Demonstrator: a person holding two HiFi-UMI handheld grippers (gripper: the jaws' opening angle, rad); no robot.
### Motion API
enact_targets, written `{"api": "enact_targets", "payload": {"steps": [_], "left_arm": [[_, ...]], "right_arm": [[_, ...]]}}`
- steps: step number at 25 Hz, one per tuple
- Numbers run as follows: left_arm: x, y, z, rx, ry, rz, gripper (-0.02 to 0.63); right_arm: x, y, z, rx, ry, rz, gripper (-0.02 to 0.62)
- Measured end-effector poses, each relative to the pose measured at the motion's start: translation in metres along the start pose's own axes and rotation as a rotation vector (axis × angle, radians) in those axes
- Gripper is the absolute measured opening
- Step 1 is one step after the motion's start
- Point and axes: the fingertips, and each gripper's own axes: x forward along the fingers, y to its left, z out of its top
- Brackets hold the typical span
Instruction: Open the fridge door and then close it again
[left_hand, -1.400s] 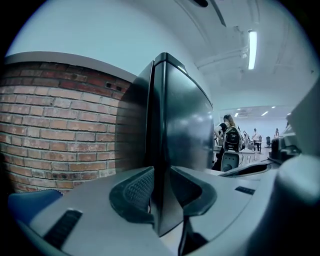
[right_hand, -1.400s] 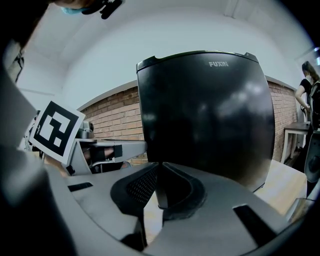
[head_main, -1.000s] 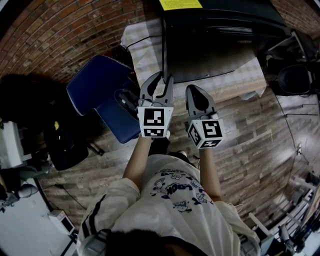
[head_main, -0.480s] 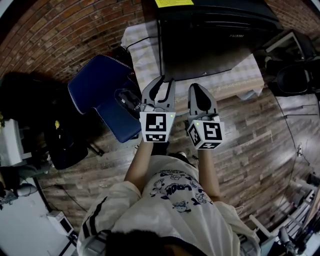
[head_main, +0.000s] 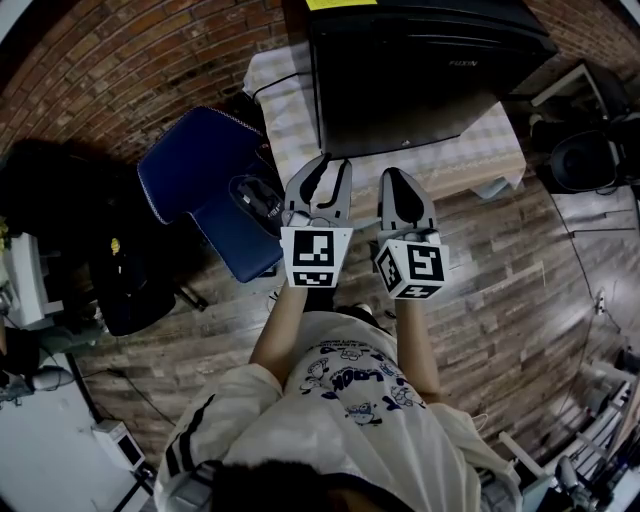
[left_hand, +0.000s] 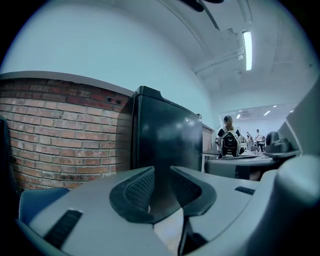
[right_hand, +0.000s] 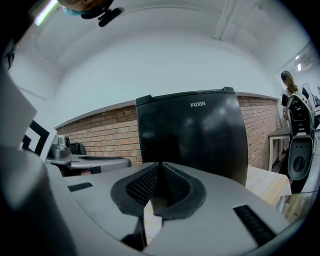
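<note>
A black fridge (head_main: 410, 70) with its door shut stands on a low table with a checked cloth (head_main: 475, 160). It fills the middle of the left gripper view (left_hand: 165, 140) and of the right gripper view (right_hand: 200, 135). Both grippers hang in the air a short way in front of it, touching nothing. My left gripper (head_main: 326, 162) (left_hand: 162, 187) is open, with a narrow empty gap between its pads. My right gripper (head_main: 396, 178) (right_hand: 160, 170) is shut, tips together and empty. Both point roughly level at the fridge front.
A blue chair (head_main: 205, 190) stands left of the grippers, against a brick wall (head_main: 120, 60). Dark chairs and equipment (head_main: 590, 150) sit at the right. A person with a backpack (left_hand: 229, 141) stands far off. The floor is wood planks (head_main: 510, 290).
Both grippers have edged a little nearer the fridge. The jaws stand as they did.
</note>
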Motion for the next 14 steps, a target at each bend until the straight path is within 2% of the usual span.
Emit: {"api": "enact_targets", "payload": {"steps": [14], "left_arm": [[-0.013,-0.011,0.004,0.01,-0.007,0.005,0.109]], "right_arm": [[-0.014,0.001,0.005,0.002,-0.011,0.003,0.038]]}}
